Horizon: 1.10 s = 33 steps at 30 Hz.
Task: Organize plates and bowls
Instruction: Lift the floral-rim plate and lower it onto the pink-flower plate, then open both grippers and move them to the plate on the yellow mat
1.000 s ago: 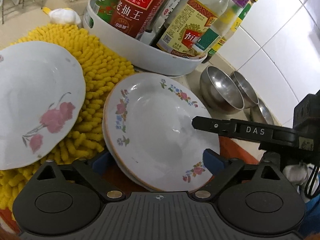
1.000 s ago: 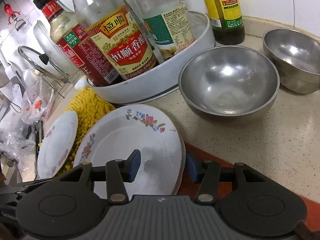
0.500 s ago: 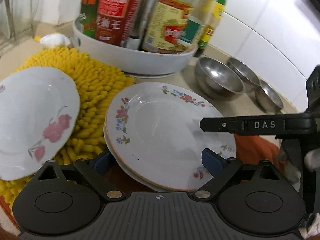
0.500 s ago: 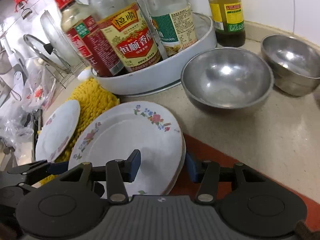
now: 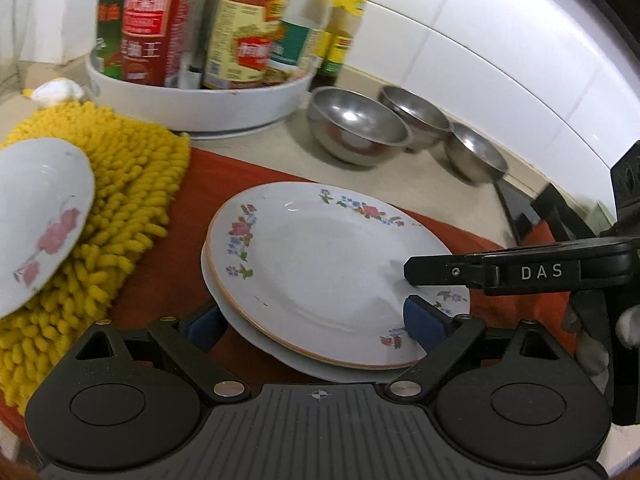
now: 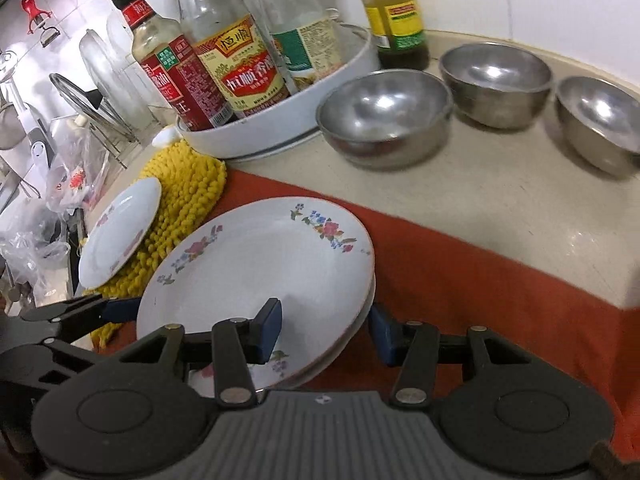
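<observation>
Plate stacking step, mid-carry by my read: plate stack point(image 5: 320, 264), two flowered plates nested one on the other, is held by both tools above or on the red cloth point(image 5: 168, 272). Can't tell if it clears the cloth.

Left hand-held gripper point(image 5: 314, 320): jaws stand wide. The stack's near edge sits between them and a blue pad looks pressed on the rim at each side, so I read it as gripping the stack.

Right hand-held gripper point(image 6: 324, 332): jaws partly closed over the stack's right rim, one finger lying on the top plate's face, the other outside and under the edge. That reads as a pinch on the stack.

Still loose:
- single plate point(image 5: 36, 216), pink flower print, tilted on the yellow mat point(image 5: 132, 200), left of the stack and apart from it.
- three steel bowls point(image 5: 356, 128), side by side in a row on the bare bench point(image 6: 500, 208), just right of the white tray point(image 5: 200, 108) of sauce bottles. Not nested yet.

Next move, my guess: set the stack flat somewhere clear, release both grips, then fetch the single plate onto it. That calls for keeping the stack level; both grips are at the near rim only, so the far side could dip and the top plate could slide.

Stack look: white glazed ceramic, flower sprigs round the rim, thin orange edge line on the top plate. The top plate sits slightly off-centre on the lower one. Surface is glossy and looks clean, likely slippery.
</observation>
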### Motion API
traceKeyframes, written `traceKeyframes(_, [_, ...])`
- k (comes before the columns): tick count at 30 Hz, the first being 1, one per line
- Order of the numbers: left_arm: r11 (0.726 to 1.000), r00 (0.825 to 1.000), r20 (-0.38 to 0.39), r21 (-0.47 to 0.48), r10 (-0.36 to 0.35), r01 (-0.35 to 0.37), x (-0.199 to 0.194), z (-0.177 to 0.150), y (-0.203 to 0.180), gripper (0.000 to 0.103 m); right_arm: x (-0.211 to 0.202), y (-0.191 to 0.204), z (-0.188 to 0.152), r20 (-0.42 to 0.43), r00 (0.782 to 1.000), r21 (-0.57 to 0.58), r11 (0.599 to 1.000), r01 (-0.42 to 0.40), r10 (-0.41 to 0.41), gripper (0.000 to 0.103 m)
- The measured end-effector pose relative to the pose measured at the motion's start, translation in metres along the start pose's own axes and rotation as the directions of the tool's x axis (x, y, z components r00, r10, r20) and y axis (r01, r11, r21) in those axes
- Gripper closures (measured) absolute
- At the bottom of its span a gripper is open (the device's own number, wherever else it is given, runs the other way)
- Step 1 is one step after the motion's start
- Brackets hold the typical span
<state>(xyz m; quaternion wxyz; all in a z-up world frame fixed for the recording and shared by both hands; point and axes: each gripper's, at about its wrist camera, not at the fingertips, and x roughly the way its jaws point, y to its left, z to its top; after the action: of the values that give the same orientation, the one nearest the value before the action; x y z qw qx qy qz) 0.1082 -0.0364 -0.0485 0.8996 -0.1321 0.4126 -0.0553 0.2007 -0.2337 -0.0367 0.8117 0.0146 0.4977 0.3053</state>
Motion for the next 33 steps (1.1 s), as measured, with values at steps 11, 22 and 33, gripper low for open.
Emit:
traceKeyframes(11, [1.000, 0.997, -0.072, 0.020, -0.010, 0.011, 0.007, -0.010, 0.000, 0.016, -0.015, -0.007, -0.024, 0.013, 0.999, -0.005, 0.999, 0.039, -0.039, 0.061])
traceKeyframes(22, [0.992, 0.993, 0.024, 0.046, 0.113, -0.114, -0.015, -0.007, 0.002, 0.013, -0.036, -0.002, -0.025, 0.097, 0.992, -0.048, 0.995, 0.092, -0.087, 0.061])
traceKeyframes(33, [0.974, 0.974, 0.028, 0.013, 0.224, -0.225, -0.026, -0.014, -0.002, 0.011, -0.033, 0.017, -0.027, 0.097, 0.994, -0.138, 0.989, 0.057, -0.044, 0.061])
